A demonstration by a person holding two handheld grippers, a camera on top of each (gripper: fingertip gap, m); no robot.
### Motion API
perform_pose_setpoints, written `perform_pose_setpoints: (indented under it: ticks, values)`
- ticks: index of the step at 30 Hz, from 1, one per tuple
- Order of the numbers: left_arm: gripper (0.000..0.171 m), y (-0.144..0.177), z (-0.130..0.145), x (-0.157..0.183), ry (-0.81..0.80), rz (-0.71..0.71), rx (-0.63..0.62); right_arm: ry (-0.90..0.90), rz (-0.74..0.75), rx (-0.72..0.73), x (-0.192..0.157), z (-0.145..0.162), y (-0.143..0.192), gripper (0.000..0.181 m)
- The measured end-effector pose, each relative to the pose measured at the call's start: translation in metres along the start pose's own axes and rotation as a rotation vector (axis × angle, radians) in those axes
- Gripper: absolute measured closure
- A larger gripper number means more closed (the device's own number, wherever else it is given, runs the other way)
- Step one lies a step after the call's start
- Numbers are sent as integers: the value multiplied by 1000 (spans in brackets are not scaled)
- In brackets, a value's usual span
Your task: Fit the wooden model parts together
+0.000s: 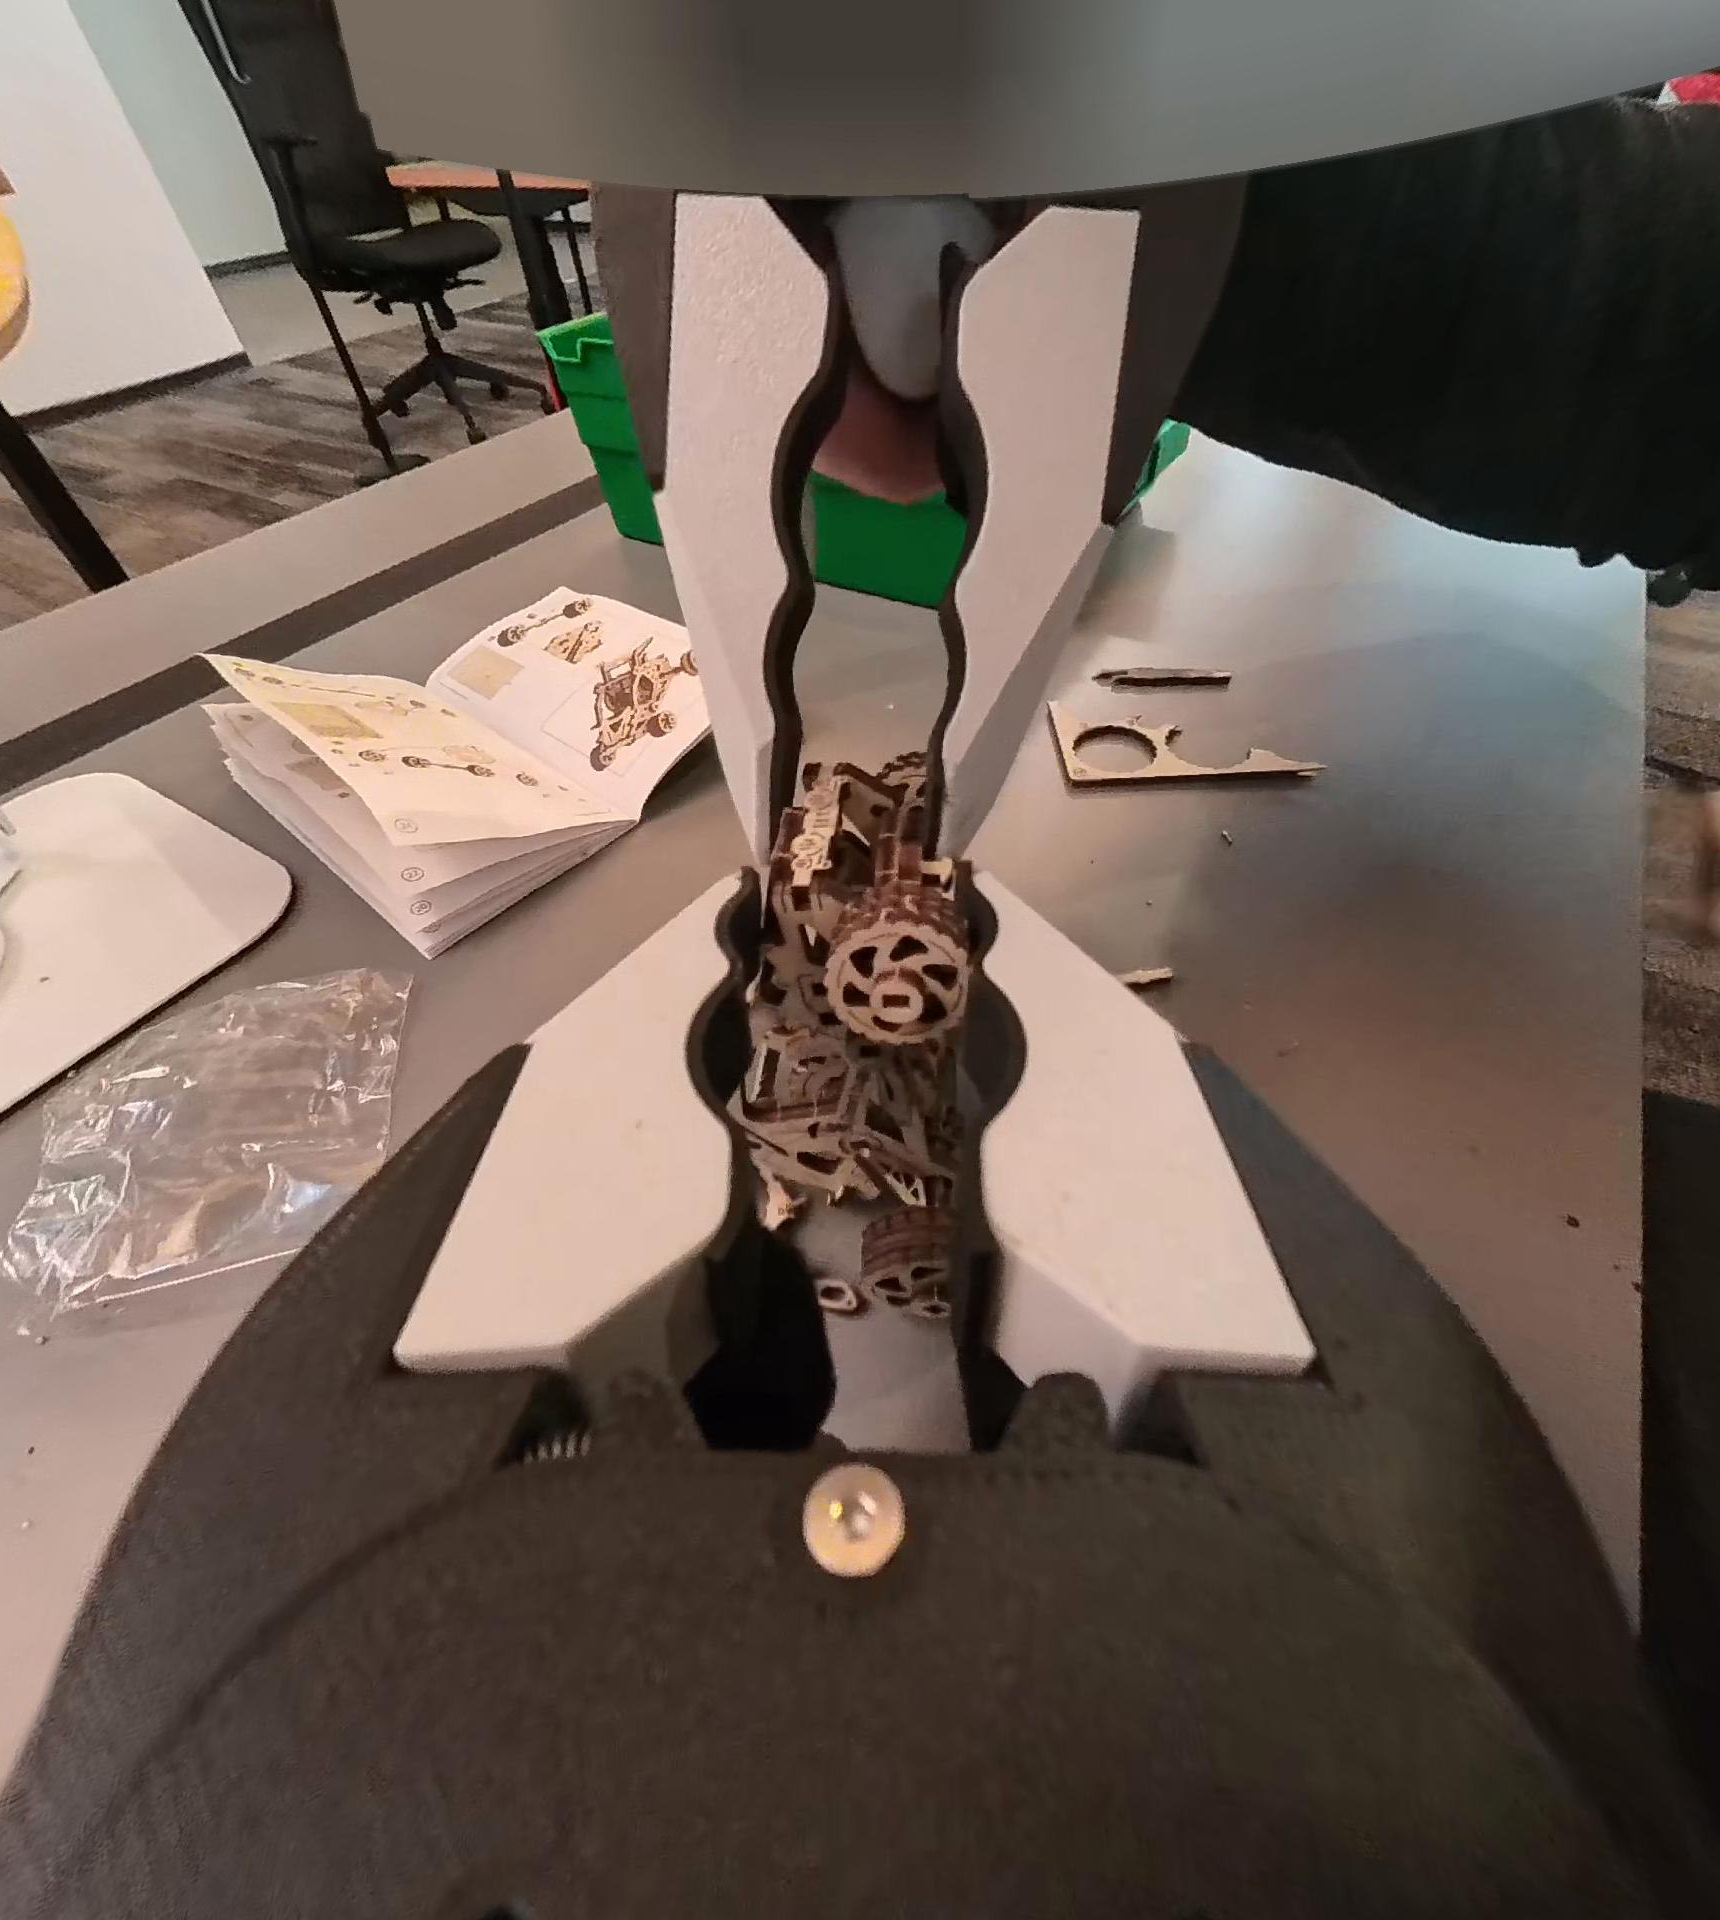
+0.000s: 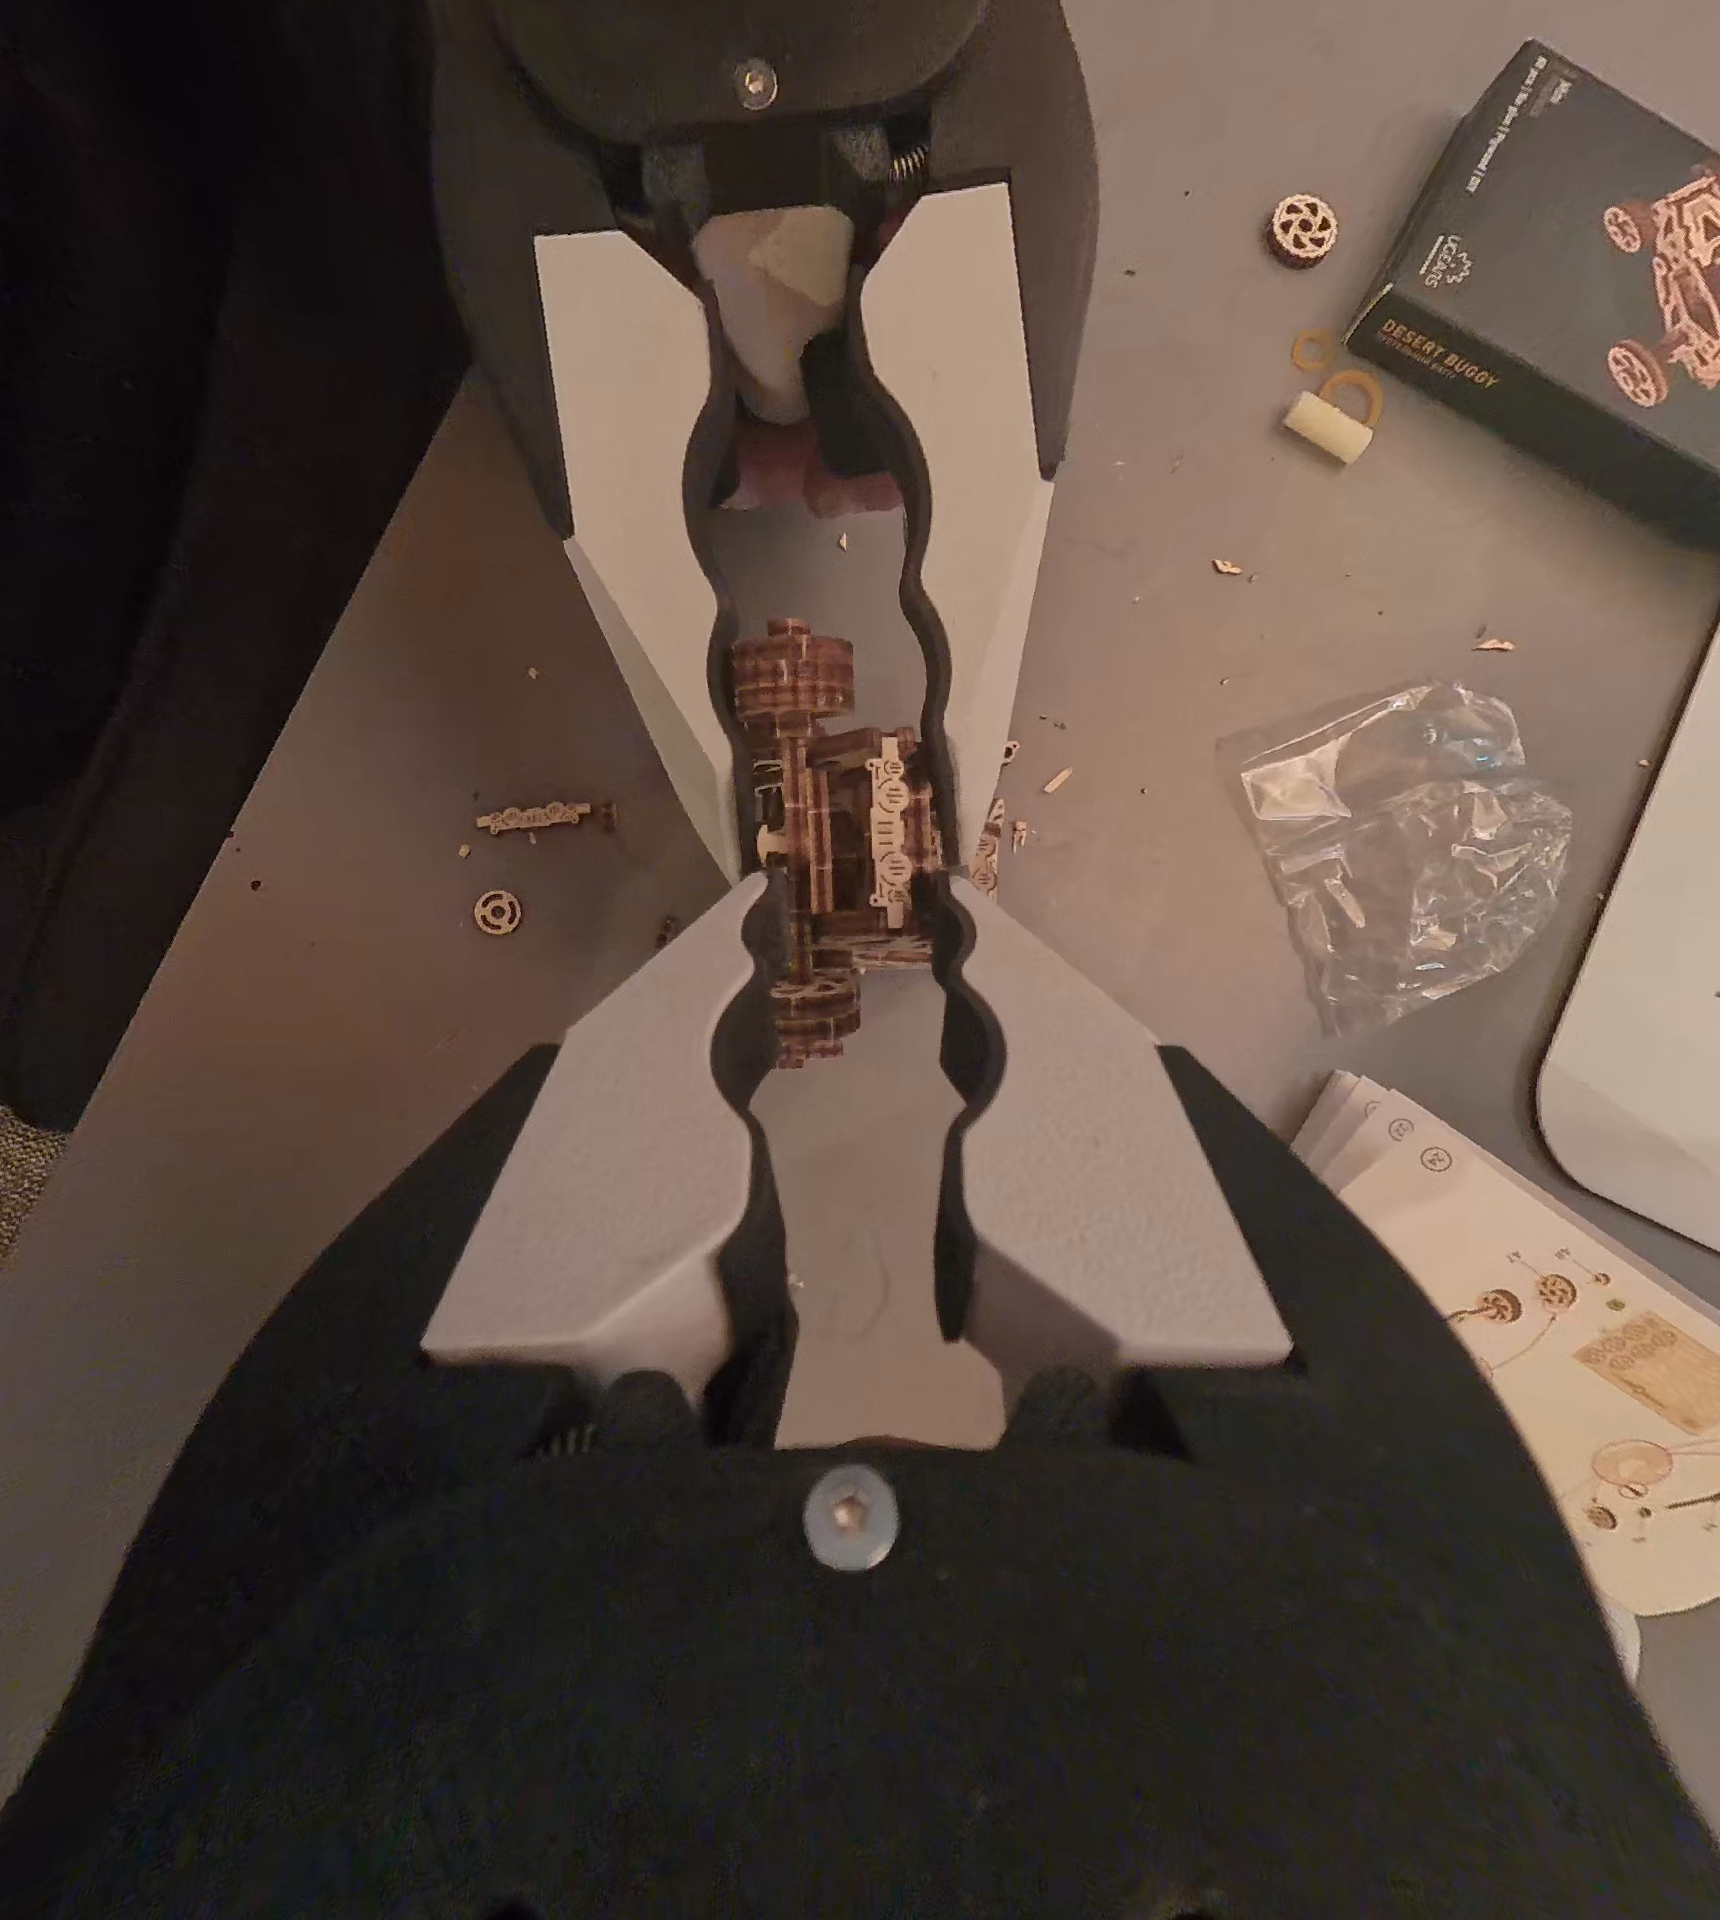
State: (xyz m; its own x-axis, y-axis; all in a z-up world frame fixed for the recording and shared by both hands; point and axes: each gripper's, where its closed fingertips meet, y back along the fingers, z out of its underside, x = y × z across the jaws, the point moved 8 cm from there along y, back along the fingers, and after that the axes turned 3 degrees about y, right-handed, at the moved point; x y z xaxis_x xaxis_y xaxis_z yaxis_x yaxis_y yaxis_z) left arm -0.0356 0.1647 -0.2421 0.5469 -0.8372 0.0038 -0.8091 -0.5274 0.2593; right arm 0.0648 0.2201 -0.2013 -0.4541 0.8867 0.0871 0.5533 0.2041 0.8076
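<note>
We're pinching the model mid-frame from both ends, left gripper and right gripper tip-to-tip, both clamping it along its length.

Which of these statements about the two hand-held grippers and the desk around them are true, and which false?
1. Both hand-held grippers, left and right, clamp the brown laser-cut wooden buggy model. True.
2. The white instruction booklet lies closed. False: it lies open.
3. A crumpled clear plastic bag lies on the grey table. True.
4. The dark printed cardboard box sits inside the green plastic bin. False: it lies on the table.
</note>
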Motion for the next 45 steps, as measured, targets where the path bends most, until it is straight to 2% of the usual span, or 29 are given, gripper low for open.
perform_pose_setpoints:
  ticks: [14, 27, 42, 45]
  values:
    - [139, 1, 6, -3, 45, 4, 73, -41, 12, 10, 1, -1, -1, 158]
    - [139, 0, 4, -6, 12, 105, 40, -103, -9, 75, -1, 5, -1, 155]
    - [139, -2, 4, -5, 10, 143, 36, -135, -59, 121, -1, 11, -1, 155]
    - [132, -1, 4, -4, 16, 162, 27, -134, -58, 121, -2, 11, -1, 156]
